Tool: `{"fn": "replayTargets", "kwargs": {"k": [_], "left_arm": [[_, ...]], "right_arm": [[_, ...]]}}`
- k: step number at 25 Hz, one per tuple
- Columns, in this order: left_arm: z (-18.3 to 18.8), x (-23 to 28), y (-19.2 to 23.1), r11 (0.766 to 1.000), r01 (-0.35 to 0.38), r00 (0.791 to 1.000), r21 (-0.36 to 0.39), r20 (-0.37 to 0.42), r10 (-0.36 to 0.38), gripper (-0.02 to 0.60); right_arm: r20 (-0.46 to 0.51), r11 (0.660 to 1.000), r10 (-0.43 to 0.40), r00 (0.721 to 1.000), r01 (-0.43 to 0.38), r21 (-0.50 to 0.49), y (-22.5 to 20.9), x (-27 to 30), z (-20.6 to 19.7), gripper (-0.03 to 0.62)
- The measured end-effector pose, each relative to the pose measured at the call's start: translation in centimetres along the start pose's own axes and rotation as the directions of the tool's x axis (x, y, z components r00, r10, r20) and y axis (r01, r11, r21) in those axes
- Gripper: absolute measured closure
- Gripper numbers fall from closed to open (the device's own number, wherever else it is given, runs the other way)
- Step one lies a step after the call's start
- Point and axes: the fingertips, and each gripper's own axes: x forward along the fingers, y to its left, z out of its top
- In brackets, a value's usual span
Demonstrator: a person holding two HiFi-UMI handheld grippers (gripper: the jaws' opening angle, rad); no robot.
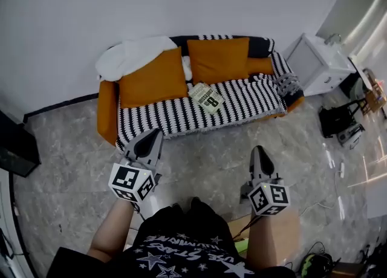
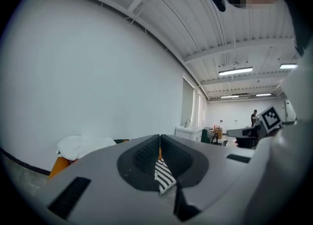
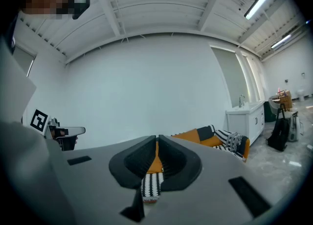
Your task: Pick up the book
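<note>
I am carrying the left gripper with its jaws pressed together on nothing, and the right gripper is sitting clenched and empty the same way, which suits an approach with nothing yet in reach. Both are pointing level, side by side over the marble floor, well short of the sofa. The book is lying flat on its striped seat, just in front of two orange cushions, so I am judging that I must step closer and part the jaws first.
</note>
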Motion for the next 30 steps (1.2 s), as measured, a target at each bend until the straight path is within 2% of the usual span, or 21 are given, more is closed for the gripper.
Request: {"fn": "replayTargets", "kwargs": {"k": [9, 13, 16, 21, 25, 30], "left_arm": [[-0.6, -0.5, -0.8, 0.999, 0.019, 1.0, 0.027, -0.009, -0.019, 0.566], [-1.1, -0.6, -0.5, 0.999, 0.034, 0.999, 0.015, -0.017, -0.034, 0.565], [-1.5, 0.0, 0.4, 1.0, 0.029, 0.999, 0.009, -0.025, -0.029, 0.566], [-2.2, 0.7, 0.1, 0.998, 0.06, 0.996, 0.018, -0.059, -0.059, 0.566], [-2.8, 2.0, 0.2, 0.998, 0.054, 0.997, 0.011, -0.058, -0.054, 0.565], [-3.7, 4.5, -0.1, 0.997, 0.074, 0.994, 0.016, -0.077, -0.073, 0.566]], "right_arm": [[0.026, 1.0, 0.03, 0.999, -0.03, 0.007, 1.2, 0.0, -0.6, 0.562], [-0.008, 0.999, 0.036, 0.999, -0.037, -0.032, 1.1, 0.2, -1.2, 0.562], [-0.009, 1.0, -0.004, 1.0, 0.004, 0.01, -0.1, 0.6, -1.4, 0.562], [-0.007, 0.997, 0.025, 1.0, -0.024, 0.072, 0.0, -0.2, -2.3, 0.561], [-0.011, 0.991, -0.005, 1.0, 0.006, 0.132, -1.2, 0.4, -3.9, 0.56], [-0.052, 0.99, -0.01, 0.999, 0.018, 0.142, -2.3, 2.7, -5.7, 0.56]]}}
